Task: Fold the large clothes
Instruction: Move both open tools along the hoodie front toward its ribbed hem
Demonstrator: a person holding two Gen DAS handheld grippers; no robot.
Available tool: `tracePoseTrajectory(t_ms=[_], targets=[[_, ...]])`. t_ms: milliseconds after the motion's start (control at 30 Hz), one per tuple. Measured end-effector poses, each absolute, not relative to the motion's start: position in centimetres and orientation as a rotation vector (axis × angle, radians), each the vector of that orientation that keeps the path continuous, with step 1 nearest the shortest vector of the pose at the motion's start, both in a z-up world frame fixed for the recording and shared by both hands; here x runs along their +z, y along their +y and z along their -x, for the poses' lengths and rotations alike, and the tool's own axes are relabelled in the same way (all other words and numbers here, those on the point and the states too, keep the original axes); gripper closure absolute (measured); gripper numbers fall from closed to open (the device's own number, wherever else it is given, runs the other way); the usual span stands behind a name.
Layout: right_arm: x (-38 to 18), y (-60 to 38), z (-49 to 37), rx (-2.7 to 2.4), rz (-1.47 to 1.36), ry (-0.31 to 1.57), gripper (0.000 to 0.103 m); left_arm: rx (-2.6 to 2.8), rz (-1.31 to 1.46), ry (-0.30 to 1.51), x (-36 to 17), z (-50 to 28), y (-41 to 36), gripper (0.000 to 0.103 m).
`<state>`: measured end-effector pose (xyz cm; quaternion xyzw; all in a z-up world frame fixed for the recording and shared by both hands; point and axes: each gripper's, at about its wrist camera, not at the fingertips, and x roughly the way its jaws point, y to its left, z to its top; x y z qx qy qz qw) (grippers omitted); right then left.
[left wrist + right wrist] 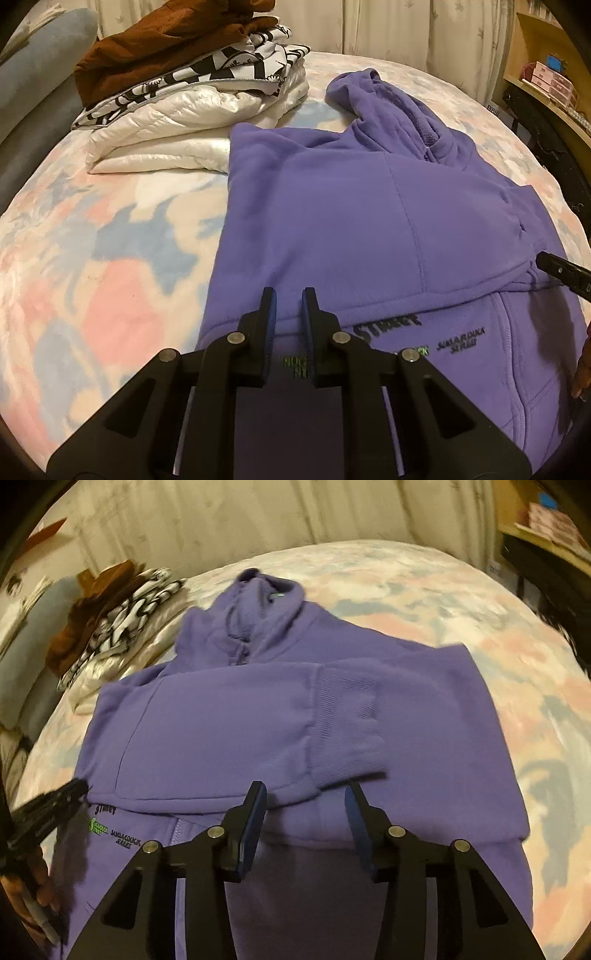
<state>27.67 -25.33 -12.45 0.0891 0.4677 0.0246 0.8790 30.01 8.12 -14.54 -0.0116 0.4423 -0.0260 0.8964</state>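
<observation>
A purple fleece jacket (pixel 351 221) (pixel 229 723) lies flat on the bed, collar (pixel 266 590) away from me and both sleeves folded across the chest. The ribbed cuff (pixel 347 723) of the top sleeve lies just beyond my right gripper (pixel 304 788), which hovers open over it with nothing between its jaws. My left gripper (pixel 289 295) (pixel 79 786) hangs over the jacket's lower left part near the printed lettering (pixel 391 325), its jaws nearly together and empty. One finger of the right gripper (pixel 554 264) shows at the left wrist view's right edge.
A pile of folded clothes (pixel 184 92) (pixel 110 602), brown on patterned black-and-white on white, sits at the far left of the pastel bedspread (pixel 92 258) (pixel 498 635). A blue pillow (pixel 37 55) lies left, a wooden shelf (pixel 546 85) stands right, and curtains hang behind. A hand (pixel 33 886) holds the left gripper.
</observation>
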Motion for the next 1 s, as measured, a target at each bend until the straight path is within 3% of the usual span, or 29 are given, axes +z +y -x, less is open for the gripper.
tracePoseTrajectory(t_ms=[100,167,233,567,1000], targets=[[-12.3,-26.9,-27.3,0.036,-0.223,0.977,0.058,-0.051,0.029,0.930,-14.2,-29.3,8.1,0.087],[-11.9,-27.4,-27.0,0.029,-0.236,0.972,0.058,-0.044,0.036,0.931,-13.9,-28.6,8.3,0.073],[-11.4,-27.8,-26.3,0.030,-0.248,0.963,0.058,-0.039,0.045,0.919,-13.2,-27.8,8.5,0.067],[-7.4,-26.9,-21.9,0.025,-0.266,0.935,0.057,-0.030,0.061,0.873,-9.2,-23.5,9.0,0.060],[-2.2,-26.5,-12.3,0.021,-0.255,0.874,0.036,0.003,0.017,0.845,-6.0,-15.2,9.5,0.051]])
